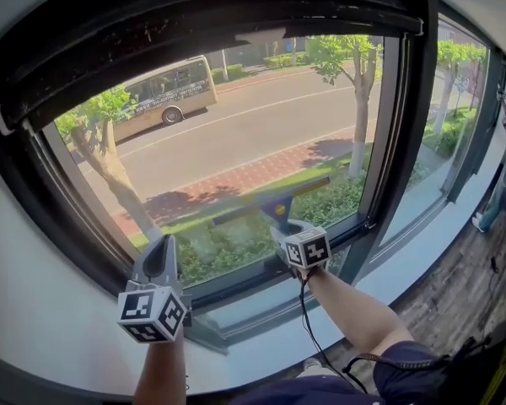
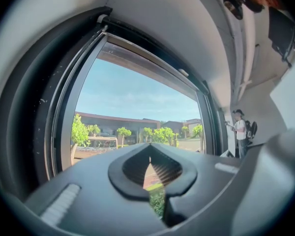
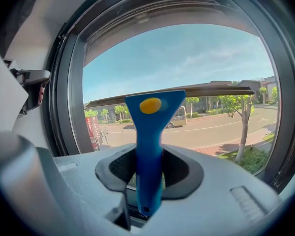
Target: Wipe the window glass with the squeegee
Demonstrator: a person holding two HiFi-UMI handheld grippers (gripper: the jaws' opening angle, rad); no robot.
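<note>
Right claw (image 3: 148, 170): grey matte plastic, ribbed dark pads, pinching the blue plastic squeegee (image 3: 150, 141) by its slim, smooth handle. The handle stands upright between the pads with its lower end poking out below them. It widens upward into a flat wedge with a yellow oval button, topped by a long thin dark blade bar.

In the head view the squeegee (image 1: 276, 204) sits straight ahead of the right claw (image 1: 292, 231), low on the large clear window glass pane (image 1: 236, 133). The blade is tilted, with its right end higher. It lies up at the glass, but I can't confirm contact.

Left claw (image 2: 150, 173): same grey plastic, pads pressed together with only a thin slit of daylight between them and nothing gripped. In the head view the left claw (image 1: 160, 256) hangs low at the pane's left, well apart from the squeegee, pointing at the glass.

The dark metal window frame (image 1: 398, 142) has a thick vertical post to the right of the pane, and another pane lies beyond it. A smooth white window sill (image 1: 236, 357) runs under the frame, and a wood-plank floor (image 1: 464, 285) shows at lower right. A thin black cable (image 1: 314, 332) trails from the right claw along the forearm.

Outside, through the glass, I see a beige bus (image 1: 164, 95) on a grey road, a red brick pavement, green hedges and a pale tree trunk (image 1: 114, 171).

A person (image 2: 241, 132) with a backpack stands far along the wall in the left gripper view.
</note>
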